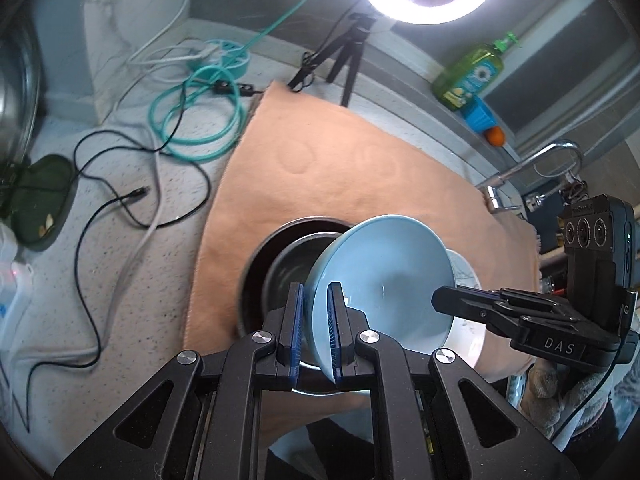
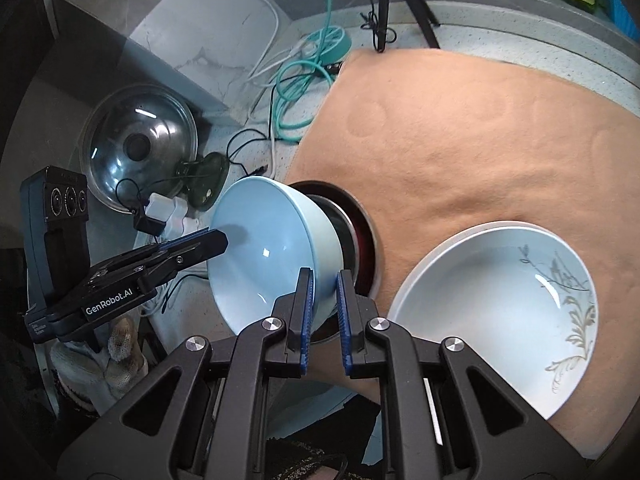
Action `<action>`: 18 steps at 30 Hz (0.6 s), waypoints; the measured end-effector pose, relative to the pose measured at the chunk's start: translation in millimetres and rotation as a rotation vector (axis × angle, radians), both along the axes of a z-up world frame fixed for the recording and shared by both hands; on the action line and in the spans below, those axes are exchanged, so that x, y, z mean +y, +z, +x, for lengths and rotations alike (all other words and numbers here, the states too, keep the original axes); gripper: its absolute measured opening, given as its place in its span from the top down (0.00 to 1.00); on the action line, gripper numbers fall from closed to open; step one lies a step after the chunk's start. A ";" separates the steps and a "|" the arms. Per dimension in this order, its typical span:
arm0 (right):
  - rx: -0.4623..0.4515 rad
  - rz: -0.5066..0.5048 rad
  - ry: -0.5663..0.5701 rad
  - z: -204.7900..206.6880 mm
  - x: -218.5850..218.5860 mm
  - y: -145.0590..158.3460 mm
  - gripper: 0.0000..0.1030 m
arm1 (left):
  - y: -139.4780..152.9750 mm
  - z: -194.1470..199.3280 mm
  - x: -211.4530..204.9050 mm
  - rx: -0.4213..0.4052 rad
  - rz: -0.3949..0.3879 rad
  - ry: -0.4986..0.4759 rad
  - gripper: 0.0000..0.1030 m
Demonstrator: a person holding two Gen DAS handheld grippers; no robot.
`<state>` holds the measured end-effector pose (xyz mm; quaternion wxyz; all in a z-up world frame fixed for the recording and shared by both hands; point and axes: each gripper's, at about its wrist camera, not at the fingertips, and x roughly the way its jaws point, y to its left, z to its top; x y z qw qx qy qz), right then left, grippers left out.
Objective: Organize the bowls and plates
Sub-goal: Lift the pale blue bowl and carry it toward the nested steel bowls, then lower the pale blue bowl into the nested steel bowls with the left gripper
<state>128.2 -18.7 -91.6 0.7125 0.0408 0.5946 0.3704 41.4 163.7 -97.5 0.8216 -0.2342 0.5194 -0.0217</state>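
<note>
Left wrist view is showing both grippers, left gripper (image 1: 316, 308) and right gripper (image 2: 325, 300), clamping a glossy blue bowl's (image 1: 384, 280) rim above a steel bowl (image 1: 288, 268) on peach cloth (image 1: 360, 168).

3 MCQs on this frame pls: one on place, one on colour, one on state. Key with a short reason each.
1. Where does the white patterned plate lie?
A. on the tan cloth
B. inside the steel lid
C. on the window ledge

2. What colour is the bowl held between the grippers?
A. red
B. light blue
C. black

3. How is the bowl held?
A. lying flat on the cloth, untouched
B. by one gripper only
C. tilted, with a gripper clamped on each side of its rim

Key: 1 A, the plate rests on the tan cloth to the right of the bowl. 2 B, its inside and outside both show light blue. 3 C, the left gripper and the right gripper each pinch the rim, and the bowl stands tilted over a dark bowl.
</note>
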 end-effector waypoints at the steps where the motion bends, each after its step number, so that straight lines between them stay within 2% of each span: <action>1: 0.005 -0.010 0.006 0.4 4.9 -4.7 0.89 | -1.6 -1.1 1.1 0.004 0.000 0.002 0.90; 18: 0.048 -0.073 0.014 8.5 21.1 -29.4 0.89 | -27.9 7.6 7.6 0.072 -0.005 -0.001 0.90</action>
